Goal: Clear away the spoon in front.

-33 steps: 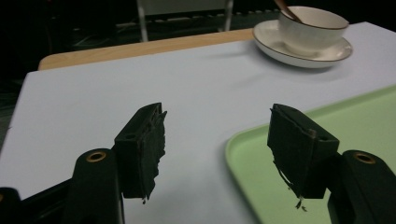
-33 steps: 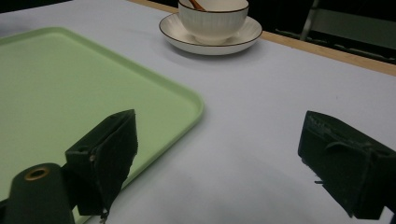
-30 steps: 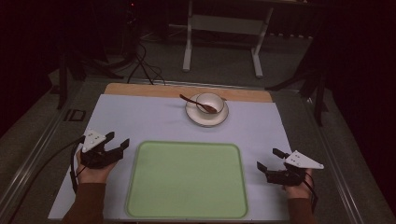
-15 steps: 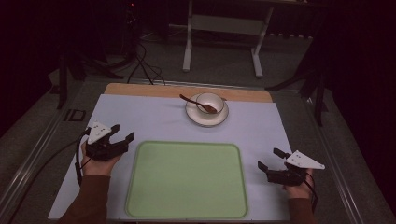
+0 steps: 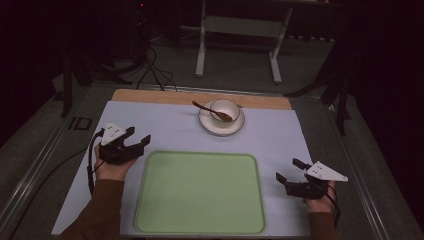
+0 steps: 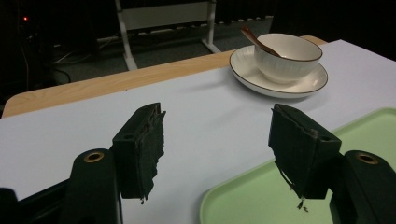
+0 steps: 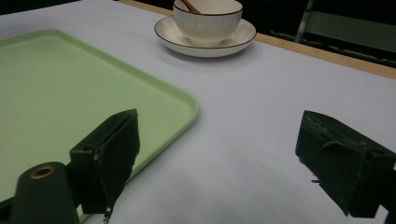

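Note:
A white bowl (image 5: 224, 107) with a brown spoon (image 5: 204, 107) in it stands on a white saucer (image 5: 221, 126) at the far middle of the white mat. A light green tray (image 5: 200, 192) lies bare at the near middle. My left gripper (image 5: 139, 134) hovers by the tray's far left corner, jaws open and nothing between them. In the left gripper view the left gripper (image 6: 215, 112) points toward the bowl (image 6: 289, 53), the saucer (image 6: 247, 74) and the spoon (image 6: 254, 38). My right gripper (image 5: 286, 169) rests open just right of the tray. The right gripper (image 7: 222, 119) faces the tray's edge (image 7: 187, 105) and the bowl (image 7: 208, 16).
A white mat (image 5: 280, 140) covers the table, with a strip of wood (image 5: 150, 96) along its far edge. Metal rails (image 5: 45, 155) frame the table's sides. A stand's legs (image 5: 201, 55) and cables (image 5: 155, 70) sit on the dark floor beyond.
My left gripper has moved away from the person and slightly right, rising a little, to the tray's far left corner. The right gripper has stayed in place.

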The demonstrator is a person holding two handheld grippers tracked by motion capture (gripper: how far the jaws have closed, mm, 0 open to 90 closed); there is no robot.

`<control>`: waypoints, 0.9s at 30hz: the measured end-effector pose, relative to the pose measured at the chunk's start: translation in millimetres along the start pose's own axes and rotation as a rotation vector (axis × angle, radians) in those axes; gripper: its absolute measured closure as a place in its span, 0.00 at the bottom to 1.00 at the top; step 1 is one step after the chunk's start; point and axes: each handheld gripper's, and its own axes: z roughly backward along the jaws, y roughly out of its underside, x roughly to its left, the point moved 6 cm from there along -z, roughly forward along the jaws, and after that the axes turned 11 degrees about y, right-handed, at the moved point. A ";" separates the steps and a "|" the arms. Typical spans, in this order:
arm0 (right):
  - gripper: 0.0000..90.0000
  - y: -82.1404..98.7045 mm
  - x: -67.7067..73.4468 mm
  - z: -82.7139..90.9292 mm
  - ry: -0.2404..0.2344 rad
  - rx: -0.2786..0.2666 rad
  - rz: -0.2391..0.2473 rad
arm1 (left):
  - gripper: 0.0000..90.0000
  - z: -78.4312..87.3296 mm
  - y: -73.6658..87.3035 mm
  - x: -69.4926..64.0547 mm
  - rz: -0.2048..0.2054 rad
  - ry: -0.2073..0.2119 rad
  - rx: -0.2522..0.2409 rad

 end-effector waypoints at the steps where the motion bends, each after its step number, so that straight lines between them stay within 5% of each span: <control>1: 0.15 0.0 0.0 0.0 0.000 0.000 0.000 | 0.39 -1.4 -0.9 -0.2 0.001 0.000 0.000; 27: 0.15 -0.7 -1.0 1.0 0.000 -0.008 -0.003 | 0.37 -44.0 -20.1 -7.3 -0.008 0.043 0.016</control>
